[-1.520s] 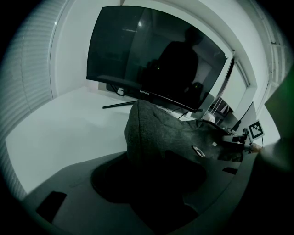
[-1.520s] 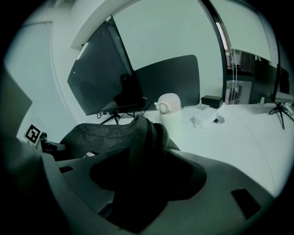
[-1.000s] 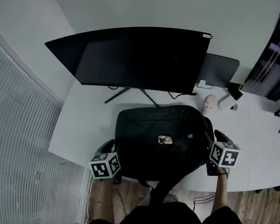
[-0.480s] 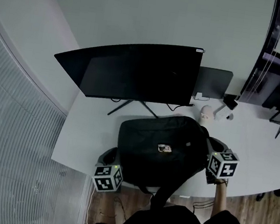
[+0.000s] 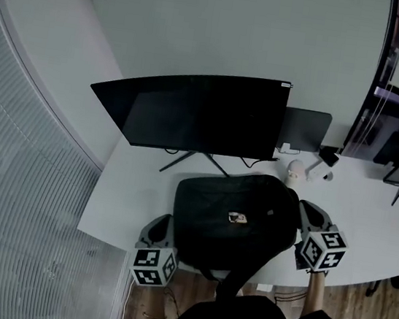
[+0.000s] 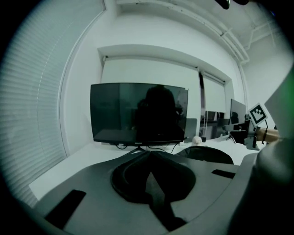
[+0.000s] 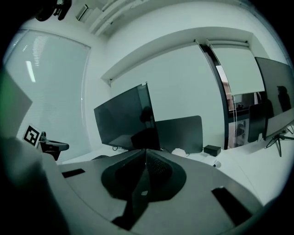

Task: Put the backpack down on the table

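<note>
Two hand-held grippers flank a black backpack (image 5: 236, 215) that lies flat on a white surface (image 5: 131, 197), in front of a wide curved monitor (image 5: 199, 111). The backpack's near side reaches the front edge of the surface, and a dark strap (image 5: 242, 272) hangs off that edge toward the person. The left gripper (image 5: 161, 225) sits just beside the backpack's left side and the right gripper (image 5: 306, 208) just beside its right. Both sets of jaws have just been closing and now meet tip to tip with nothing between them, so neither has hold of the backpack. The putting-down looks done. What could go wrong from here is the hanging strap catching on a gripper or a sleeve and dragging the backpack off the edge, since so little surface lies beyond its near side.
</note>
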`<state>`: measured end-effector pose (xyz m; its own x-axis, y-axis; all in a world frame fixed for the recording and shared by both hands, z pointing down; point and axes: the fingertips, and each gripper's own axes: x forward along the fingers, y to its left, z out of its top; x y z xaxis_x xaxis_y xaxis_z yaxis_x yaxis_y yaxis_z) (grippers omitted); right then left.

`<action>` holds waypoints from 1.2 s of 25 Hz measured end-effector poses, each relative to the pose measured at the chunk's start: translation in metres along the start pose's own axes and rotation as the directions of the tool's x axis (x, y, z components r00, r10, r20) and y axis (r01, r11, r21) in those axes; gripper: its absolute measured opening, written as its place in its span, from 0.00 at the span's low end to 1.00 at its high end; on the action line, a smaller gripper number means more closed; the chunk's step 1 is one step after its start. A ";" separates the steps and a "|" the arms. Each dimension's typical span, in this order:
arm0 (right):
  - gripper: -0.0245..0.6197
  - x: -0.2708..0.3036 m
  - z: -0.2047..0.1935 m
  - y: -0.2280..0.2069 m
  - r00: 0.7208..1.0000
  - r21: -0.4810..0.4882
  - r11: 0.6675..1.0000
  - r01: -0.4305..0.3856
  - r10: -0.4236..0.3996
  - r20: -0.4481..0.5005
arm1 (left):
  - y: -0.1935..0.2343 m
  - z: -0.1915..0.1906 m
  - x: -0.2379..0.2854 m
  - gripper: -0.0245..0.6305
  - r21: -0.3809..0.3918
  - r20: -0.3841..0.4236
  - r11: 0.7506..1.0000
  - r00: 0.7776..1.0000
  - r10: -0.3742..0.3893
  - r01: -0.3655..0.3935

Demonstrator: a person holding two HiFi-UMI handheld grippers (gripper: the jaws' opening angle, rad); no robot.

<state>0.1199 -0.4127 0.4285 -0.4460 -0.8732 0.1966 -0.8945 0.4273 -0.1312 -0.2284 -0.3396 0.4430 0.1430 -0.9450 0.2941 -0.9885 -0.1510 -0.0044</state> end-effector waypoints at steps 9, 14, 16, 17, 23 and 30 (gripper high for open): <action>0.06 -0.019 0.026 0.013 0.992 0.002 0.999 -0.034 0.033 0.120 | 0.001 0.024 -0.022 0.06 0.009 0.119 1.000 0.993 0.022 -0.023; 0.06 -0.024 0.036 0.019 0.983 -0.029 0.999 -0.046 0.051 0.175 | 0.005 0.027 -0.029 0.06 0.003 0.152 0.999 0.988 0.039 -0.040; 0.06 -0.025 0.036 0.020 0.982 -0.031 0.998 -0.048 0.053 0.182 | 0.007 0.027 -0.031 0.06 0.000 0.157 0.999 0.986 0.046 -0.047; 0.06 -0.025 0.035 0.021 0.982 -0.030 0.998 -0.048 0.053 0.183 | 0.008 0.026 -0.032 0.06 -0.001 0.158 0.999 0.986 0.049 -0.050; 0.06 -0.028 0.032 0.018 0.981 -0.027 0.999 -0.038 0.043 0.191 | 0.012 0.025 -0.036 0.06 -0.004 0.167 0.998 0.984 0.064 -0.064; 0.06 -0.031 0.028 0.010 0.981 -0.018 1.000 -0.018 0.021 0.192 | 0.015 0.025 -0.039 0.06 0.003 0.168 0.997 0.983 0.076 -0.078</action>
<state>0.1251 -0.3881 0.3941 -0.4504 -0.8928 0.0034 -0.8868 0.4469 -0.1177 -0.2474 -0.3123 0.4075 0.0733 -0.9890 0.1283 -0.9965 -0.0777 -0.0297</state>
